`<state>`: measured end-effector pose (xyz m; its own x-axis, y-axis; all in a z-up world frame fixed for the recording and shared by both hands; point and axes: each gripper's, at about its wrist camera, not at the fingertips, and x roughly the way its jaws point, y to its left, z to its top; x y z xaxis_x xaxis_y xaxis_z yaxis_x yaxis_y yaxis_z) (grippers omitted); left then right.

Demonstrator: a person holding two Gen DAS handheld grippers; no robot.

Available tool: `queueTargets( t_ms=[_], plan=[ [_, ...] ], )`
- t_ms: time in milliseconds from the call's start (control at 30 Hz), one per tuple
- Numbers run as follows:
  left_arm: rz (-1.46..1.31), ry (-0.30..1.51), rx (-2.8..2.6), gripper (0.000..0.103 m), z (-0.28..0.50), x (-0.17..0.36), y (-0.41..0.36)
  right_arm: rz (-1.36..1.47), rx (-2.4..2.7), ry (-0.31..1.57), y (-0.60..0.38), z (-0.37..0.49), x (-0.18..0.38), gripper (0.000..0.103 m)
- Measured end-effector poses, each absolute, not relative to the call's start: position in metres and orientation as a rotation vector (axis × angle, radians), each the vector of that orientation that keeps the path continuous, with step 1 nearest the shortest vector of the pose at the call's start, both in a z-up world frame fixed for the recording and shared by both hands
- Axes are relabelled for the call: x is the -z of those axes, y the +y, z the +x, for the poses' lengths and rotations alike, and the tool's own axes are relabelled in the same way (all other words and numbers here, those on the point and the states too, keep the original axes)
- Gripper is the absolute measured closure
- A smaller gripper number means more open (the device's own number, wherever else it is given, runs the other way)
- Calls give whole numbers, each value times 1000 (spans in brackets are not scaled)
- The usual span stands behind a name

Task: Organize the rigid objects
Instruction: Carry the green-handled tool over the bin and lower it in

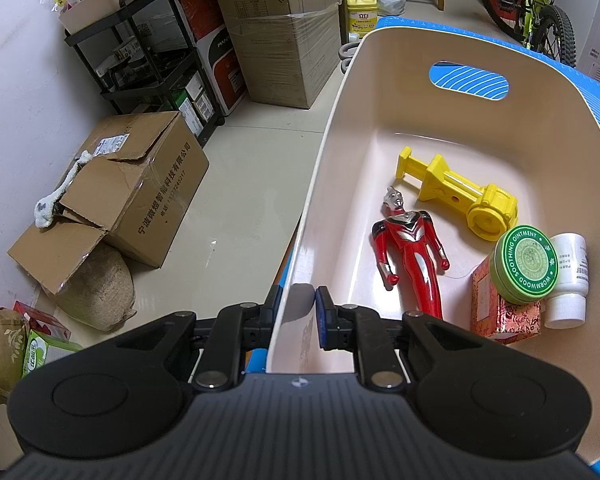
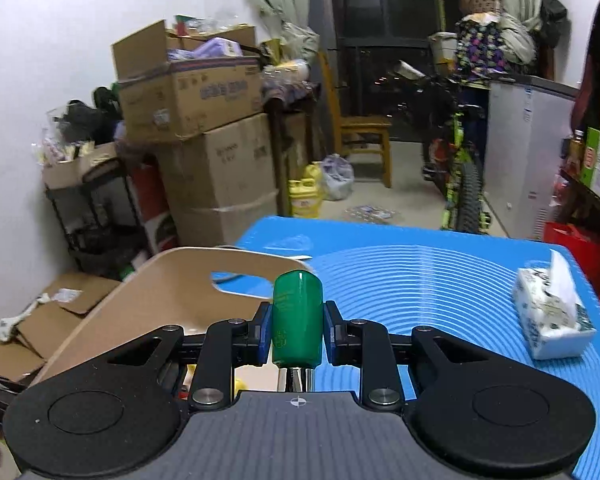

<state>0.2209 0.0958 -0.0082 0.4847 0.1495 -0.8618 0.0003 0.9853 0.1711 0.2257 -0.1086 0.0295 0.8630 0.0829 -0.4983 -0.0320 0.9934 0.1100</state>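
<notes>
Right gripper [image 2: 297,322] around glossy green bottle [image 2: 297,316]

Left gripper [image 1: 298,312]: matte black body, two round discs at the rear, a ribbed grey plate between them bearing a small crosshair mark. Linkage arms carry silver rivets (four seen per view); blue pads line the black fingers [image 1: 323,320]. Right gripper [image 2: 296,330]: same build, same colours.
</notes>
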Motion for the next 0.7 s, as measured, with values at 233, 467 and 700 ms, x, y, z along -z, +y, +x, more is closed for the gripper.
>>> queueTargets(
  t_ms=[233,467,700],
  plan=[
    [157,1062,-91,84,222,8,93,59,-161,563,-75,232,-24,68],
    [156,1062,-88,84,222,8,93,8,-232,649,-44,242,-7,68],
    [156,1062,-86,84,222,7,92,-60,-238,771,-27,252,15,69]
  ],
)
